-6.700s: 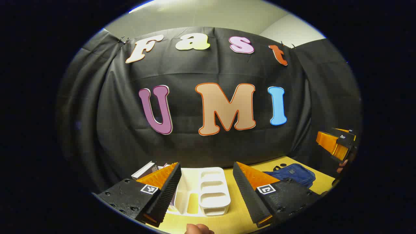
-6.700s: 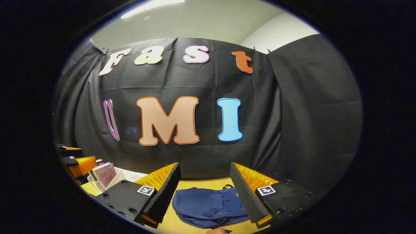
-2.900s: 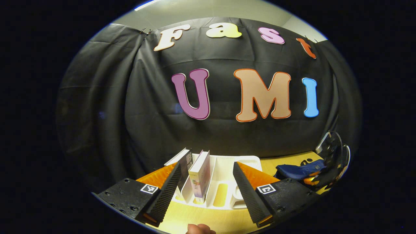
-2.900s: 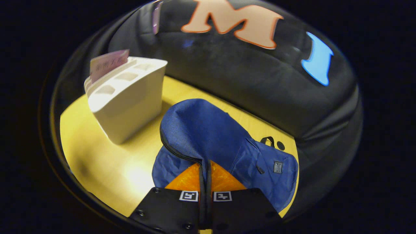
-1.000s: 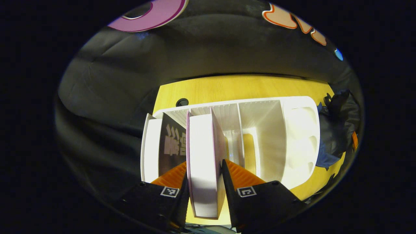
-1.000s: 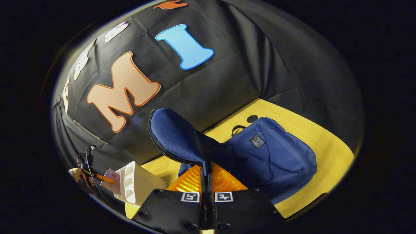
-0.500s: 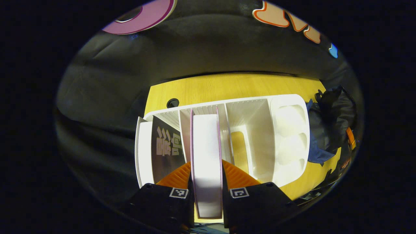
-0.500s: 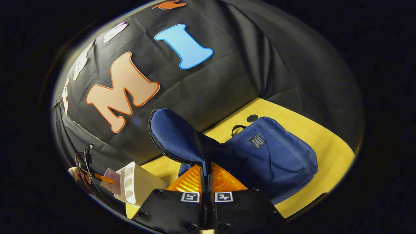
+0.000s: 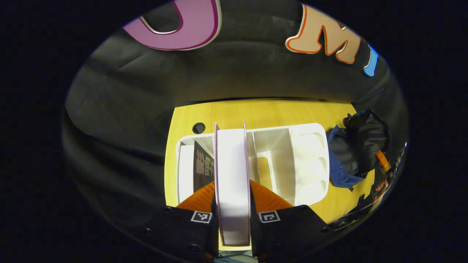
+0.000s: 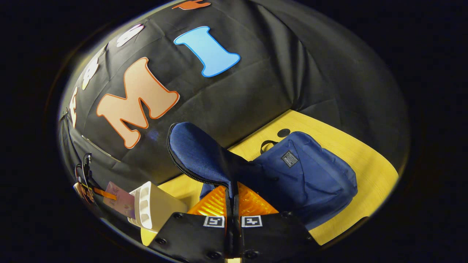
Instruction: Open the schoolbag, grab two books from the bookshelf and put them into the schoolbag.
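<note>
while the left gripper (image 9: 233, 204) is clamped on the pink-edged book (image 9: 232, 175), both fingers pressing its covers, the book's long axis runs straight forward along the fingers and stands over the white bookshelf (image 9: 307, 164); whether its lower end is clear of the slot i cannot tell. a second, dark-covered book (image 9: 202, 164) stands in the bookshelf's leftmost compartment, just beside the held one. the schoolbag (image 9: 356, 149) lies on the yellow table (image 9: 263, 113) just beyond the bookshelf's right end, so the coming move likely turns on carrying the book sideways, to the right of the bookshelf, toward the bag's mouth.

seen from the right gripper view, the right gripper (image 10: 233, 204) is closed on the edge of the schoolbag's zippered flap (image 10: 199, 153), holding it raised above the bag's body (image 10: 310, 171), which lies flat on the table. the bookshelf (image 10: 151, 204) sits to the left of the bag there.

the left gripper points steeply down over the bookshelf; the right one is angled low across the bag, with the flap standing up before it.
</note>
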Tool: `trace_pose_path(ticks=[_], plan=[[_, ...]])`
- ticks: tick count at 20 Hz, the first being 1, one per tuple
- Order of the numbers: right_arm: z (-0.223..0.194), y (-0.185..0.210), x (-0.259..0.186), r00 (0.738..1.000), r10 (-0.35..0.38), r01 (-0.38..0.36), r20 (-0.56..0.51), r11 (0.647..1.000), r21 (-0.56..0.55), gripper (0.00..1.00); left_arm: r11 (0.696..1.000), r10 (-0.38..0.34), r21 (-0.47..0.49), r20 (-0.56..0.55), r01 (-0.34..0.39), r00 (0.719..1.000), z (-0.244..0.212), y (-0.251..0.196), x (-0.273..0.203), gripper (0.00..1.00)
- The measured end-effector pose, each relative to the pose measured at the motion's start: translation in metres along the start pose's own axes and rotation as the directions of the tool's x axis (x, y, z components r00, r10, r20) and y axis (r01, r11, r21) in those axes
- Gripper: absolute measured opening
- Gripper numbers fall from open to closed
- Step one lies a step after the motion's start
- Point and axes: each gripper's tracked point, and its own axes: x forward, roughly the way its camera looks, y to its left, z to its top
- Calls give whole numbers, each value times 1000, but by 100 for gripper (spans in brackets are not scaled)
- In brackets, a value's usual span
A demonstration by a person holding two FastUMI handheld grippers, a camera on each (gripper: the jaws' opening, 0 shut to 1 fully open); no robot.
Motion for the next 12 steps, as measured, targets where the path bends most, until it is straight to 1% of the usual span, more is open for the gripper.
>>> trace_pose_path(ticks=[4, 6, 8, 9, 11, 12], plan=[[0, -1, -1, 1000, -2, 2, -2, 1000, -4, 3, 997, -39, -61, 64, 42, 997, 16, 9, -40, 32], [0, -1, -1, 1000, -3, 3, -5, 1000, -7, 3, 993, -58, -92, 137, 71, 989, 30, 16, -68, 32], [0, -1, -1, 1000, -5, 5, -5, 1000, -9, 3, 988, -74, -119, 198, 99, 977, 45, 23, -93, 29], [0, -1, -2, 1000, -5, 5, -7, 1000, -14, 3, 983, -84, -138, 226, 118, 970, 48, 25, -98, 30], [0, -2, -1, 1000, -6, 5, -8, 1000, -20, 3, 966, -123, -188, 264, 176, 957, 53, 25, -113, 30], [0, -1, -1, 1000, -5, 5, -8, 1000, -18, 3, 954, -146, -215, 283, 211, 948, 54, 21, -120, 29]])
